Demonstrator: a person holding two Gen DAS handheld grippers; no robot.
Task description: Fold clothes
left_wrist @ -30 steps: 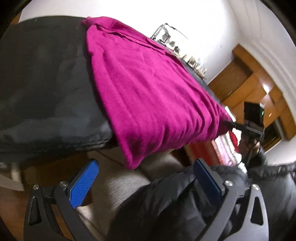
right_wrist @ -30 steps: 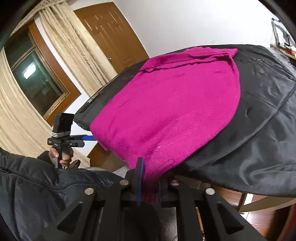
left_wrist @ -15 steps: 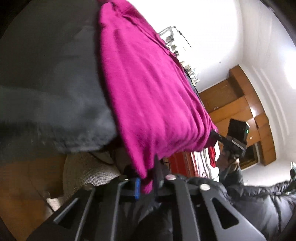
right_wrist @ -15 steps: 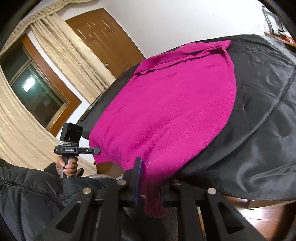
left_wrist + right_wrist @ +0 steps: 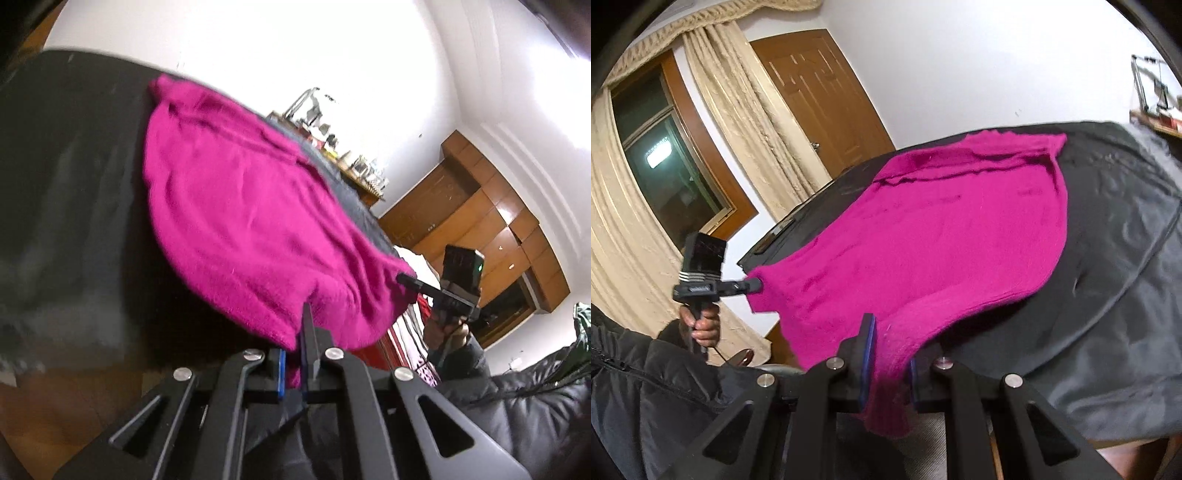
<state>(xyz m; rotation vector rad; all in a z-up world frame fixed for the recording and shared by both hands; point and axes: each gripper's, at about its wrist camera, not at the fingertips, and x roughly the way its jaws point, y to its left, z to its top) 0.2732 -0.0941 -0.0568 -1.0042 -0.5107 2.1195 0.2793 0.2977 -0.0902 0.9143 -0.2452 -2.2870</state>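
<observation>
One bench [image 5: 1115, 280] fills most of both views, draped in a single black cloth [image 5: 70, 192] whose edge hangs over the near side. On it lies one magenta knitted sweater [image 5: 945, 236], spread flat over the middle of the bench with its far end bunched into a few folds and its near hem hanging past the bench edge toward the person. One person is partly in view, in a black padded jacket [image 5: 646, 384].

There are two grippers, and both grip the near hem, at opposite corners. The left gripper [image 5: 293, 365] has its jaws pressed together on a thin fold of the hem at one near corner; the blue pads show as narrow strips on either side of the pinched knit. From the right wrist view the same tool appears at the left, nose buried in the sweater's corner, held by one hand [image 5: 705, 325] around its grip. The right gripper [image 5: 886, 365] is clamped on a thicker bunch of the hem at the other near corner, with a tongue of fabric hanging down below the pads. From the left wrist view it appears at the right, held by the other hand [image 5: 448, 332].

Behind the bench stand one brown door [image 5: 827, 96], one dark window [image 5: 668, 170] with pale curtains [image 5: 738, 122] on both sides, and one wooden cabinet [image 5: 495, 229]. A cluttered shelf [image 5: 354, 166] of small items, too blurred to count, sits against the white wall.
</observation>
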